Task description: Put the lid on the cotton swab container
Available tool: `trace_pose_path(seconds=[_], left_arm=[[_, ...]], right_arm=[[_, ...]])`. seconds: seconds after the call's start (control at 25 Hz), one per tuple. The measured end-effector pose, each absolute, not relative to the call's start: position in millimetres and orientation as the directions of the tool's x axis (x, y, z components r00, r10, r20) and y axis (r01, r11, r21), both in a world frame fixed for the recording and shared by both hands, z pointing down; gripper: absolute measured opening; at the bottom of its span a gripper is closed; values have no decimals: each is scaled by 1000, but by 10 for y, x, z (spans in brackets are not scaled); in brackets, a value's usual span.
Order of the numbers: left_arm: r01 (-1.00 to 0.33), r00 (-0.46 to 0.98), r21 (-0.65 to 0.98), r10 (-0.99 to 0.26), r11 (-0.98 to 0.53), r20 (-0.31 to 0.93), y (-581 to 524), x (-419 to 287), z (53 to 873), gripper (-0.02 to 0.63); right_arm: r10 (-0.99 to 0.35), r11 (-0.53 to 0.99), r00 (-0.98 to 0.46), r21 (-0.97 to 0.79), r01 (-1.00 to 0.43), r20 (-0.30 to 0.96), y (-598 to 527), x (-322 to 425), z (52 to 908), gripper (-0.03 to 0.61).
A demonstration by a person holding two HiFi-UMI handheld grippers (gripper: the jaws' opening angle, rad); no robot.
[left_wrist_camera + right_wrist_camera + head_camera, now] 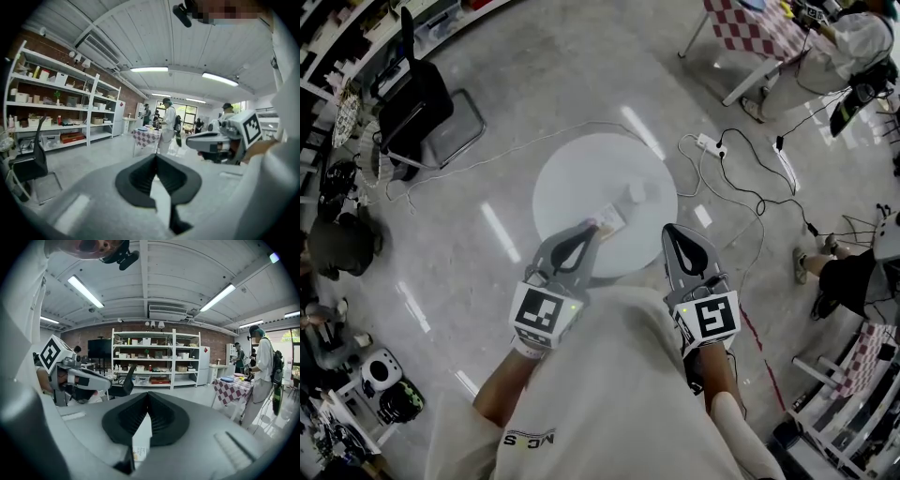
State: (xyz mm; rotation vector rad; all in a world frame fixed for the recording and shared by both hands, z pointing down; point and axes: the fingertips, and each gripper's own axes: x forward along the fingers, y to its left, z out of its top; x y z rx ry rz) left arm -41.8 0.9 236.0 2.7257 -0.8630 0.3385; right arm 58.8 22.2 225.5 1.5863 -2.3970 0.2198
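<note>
Head view | left gripper jaws together, empty | right gripper jaws together, empty

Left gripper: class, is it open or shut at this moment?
Shut. The left gripper, in its own view, has tips touching with nothing between; the white table shows through the gap below.

A round white table carries a flat box and a small white piece.

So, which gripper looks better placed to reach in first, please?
Left, likely: the left gripper ends beside the flat labelled piece on the round table; the right gripper is farther off.
</note>
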Motion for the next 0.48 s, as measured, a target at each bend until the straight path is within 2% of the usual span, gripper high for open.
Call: trace_pose_path(seconds=[0.48], left_arm=[[-596,793,193,-533,-780,295,-90,-536,2256,0]], right_arm=[[-866,401,-384,-13,-916,319,185,427,2258,-2]])
